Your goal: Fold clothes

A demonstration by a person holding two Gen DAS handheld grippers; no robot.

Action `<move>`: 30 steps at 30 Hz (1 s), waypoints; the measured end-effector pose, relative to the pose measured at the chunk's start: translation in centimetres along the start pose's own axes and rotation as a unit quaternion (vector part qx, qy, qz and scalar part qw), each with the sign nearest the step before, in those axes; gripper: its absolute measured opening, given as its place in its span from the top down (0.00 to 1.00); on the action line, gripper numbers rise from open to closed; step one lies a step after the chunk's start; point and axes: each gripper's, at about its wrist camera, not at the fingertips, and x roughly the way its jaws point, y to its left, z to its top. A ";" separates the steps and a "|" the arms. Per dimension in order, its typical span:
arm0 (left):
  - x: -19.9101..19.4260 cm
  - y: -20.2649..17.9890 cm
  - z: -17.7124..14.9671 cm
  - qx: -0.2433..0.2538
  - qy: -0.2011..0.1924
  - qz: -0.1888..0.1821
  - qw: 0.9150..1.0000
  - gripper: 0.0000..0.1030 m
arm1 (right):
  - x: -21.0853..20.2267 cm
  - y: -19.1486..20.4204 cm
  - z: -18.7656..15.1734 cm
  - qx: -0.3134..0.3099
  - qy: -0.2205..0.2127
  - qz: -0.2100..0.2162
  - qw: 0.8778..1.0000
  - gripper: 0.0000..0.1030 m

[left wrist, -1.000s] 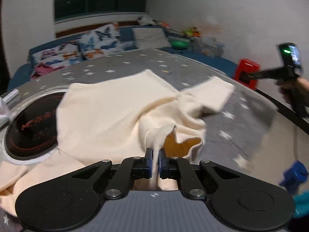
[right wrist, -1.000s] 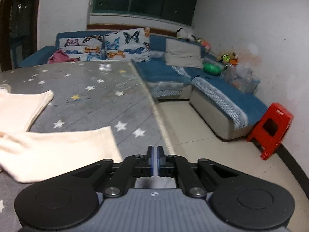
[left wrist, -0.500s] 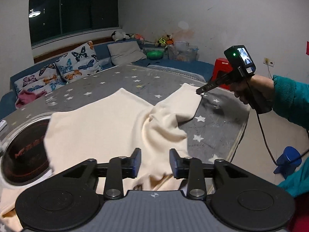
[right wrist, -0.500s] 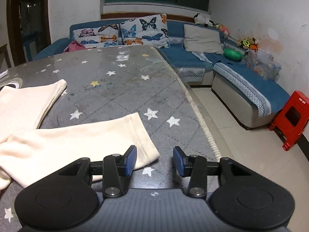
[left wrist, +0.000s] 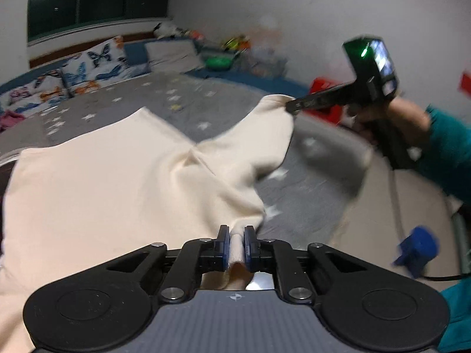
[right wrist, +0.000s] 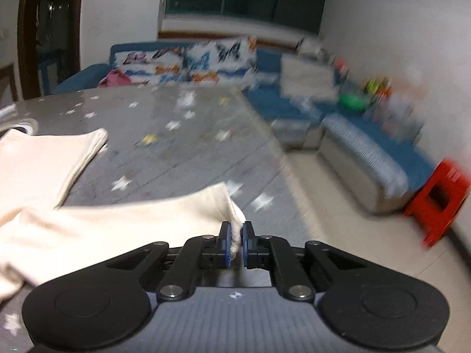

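A cream garment (left wrist: 112,182) lies spread over the grey star-patterned table (left wrist: 318,182). My left gripper (left wrist: 236,245) is shut on a bunched fold of its near edge. In the left wrist view the right gripper (left wrist: 290,108), held by a hand in a teal sleeve (left wrist: 447,158), pinches the tip of one outstretched sleeve of the garment. In the right wrist view my right gripper (right wrist: 235,242) is shut on that sleeve end of the cream garment (right wrist: 123,229), which is lifted slightly off the table (right wrist: 176,153). Both views are motion-blurred.
A blue sofa (right wrist: 368,153) with butterfly cushions (right wrist: 206,58) runs along the far wall and right side. A red stool (right wrist: 435,203) stands on the floor at right. The table's right edge (right wrist: 291,182) lies close to the right gripper. A blue object (left wrist: 416,247) hangs near a cable.
Both grippers were open half a second ago and have now shut on the garment. The right one has taken the sleeve end and lifted it; the left grips the near fold.
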 end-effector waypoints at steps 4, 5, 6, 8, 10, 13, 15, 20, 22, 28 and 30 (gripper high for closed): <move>0.6 -0.4 -0.9 0.005 0.013 -0.031 0.999 0.87 | -0.9 -1.1 0.2 -0.021 -0.014 -0.053 0.998 0.94; 0.9 -0.5 -1.1 0.003 0.015 -0.032 0.999 0.83 | -0.4 -1.3 0.0 -0.019 0.000 -0.053 0.998 0.94; 0.8 -0.7 -1.2 0.005 0.009 -0.031 0.999 0.80 | 0.1 -1.5 -0.2 -0.017 0.013 -0.052 0.998 0.93; 0.3 -0.8 -1.0 0.008 0.002 -0.033 0.999 0.67 | 0.8 -1.8 -0.6 -0.007 0.030 -0.048 0.998 0.91; -0.4 -0.8 -0.7 0.007 -0.005 -0.035 0.999 0.60 | 1.0 -1.6 -0.8 -0.007 0.037 -0.052 0.998 0.90; -1.5 0.0 -0.2 0.009 -0.021 -0.017 1.000 0.60 | -0.6 -0.6 0.3 -0.017 0.016 -0.017 1.000 0.86; -1.7 1.3 0.2 -0.007 -0.023 0.007 1.000 0.60 | -1.9 0.5 1.2 -0.027 0.001 0.019 0.999 0.86; -2.2 5.2 1.4 -0.056 -0.027 0.087 0.994 0.60 | -3.4 5.1 3.0 -0.063 -0.010 0.146 0.987 0.85; -2.4 6.8 2.0 -0.076 -0.029 0.119 0.990 0.60 | -3.3 7.5 3.5 -0.083 -0.008 0.193 0.978 0.85; -1.7 13.4 3.8 -0.141 -0.032 0.230 0.962 0.59 | -1.6 13.2 4.3 -0.137 0.001 0.251 0.958 0.85; -1.0 15.7 4.3 -0.153 -0.027 0.259 0.953 0.49 | -0.9 14.4 4.0 -0.142 0.008 0.260 0.955 0.85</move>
